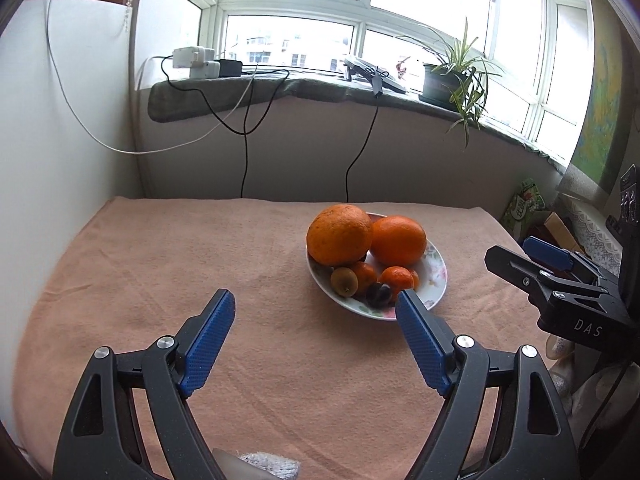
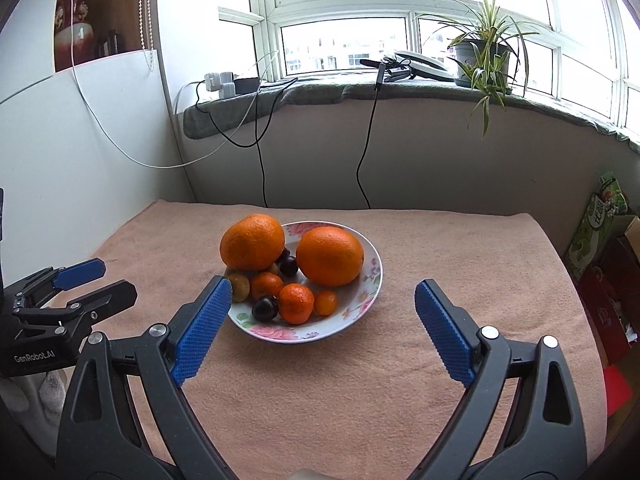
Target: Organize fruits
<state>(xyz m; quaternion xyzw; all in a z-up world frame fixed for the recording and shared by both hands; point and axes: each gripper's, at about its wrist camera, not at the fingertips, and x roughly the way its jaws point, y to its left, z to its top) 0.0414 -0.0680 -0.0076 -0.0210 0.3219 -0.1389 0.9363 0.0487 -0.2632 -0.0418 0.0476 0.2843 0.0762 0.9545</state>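
Note:
A floral plate [image 2: 280, 334] stands on the peach cloth, holding two large oranges [image 2: 252, 242] [image 2: 330, 256], small tangerines [image 2: 296, 303], a kumquat [image 2: 325, 302], dark plums [image 2: 265, 308] and a kiwi [image 2: 239, 286]. My right gripper [image 2: 324, 284] is open just short of the plate, its fingers on either side of the near rim, nothing held. In the left wrist view the plate [image 1: 438, 280] with its oranges [image 1: 339, 234] lies ahead and to the right. The left gripper [image 1: 314, 295] is open and empty over the cloth. Each gripper shows in the other's view: right gripper [image 1: 512, 250], left gripper [image 2: 114, 278].
The peach cloth [image 1: 160, 280] covers the table up to a grey wall. Cables [image 2: 262, 160] hang from the window sill, where a potted plant [image 2: 484, 52] stands. Boxes [image 2: 596, 236] are stacked past the table's right edge; a white panel [image 1: 60, 120] bounds the left.

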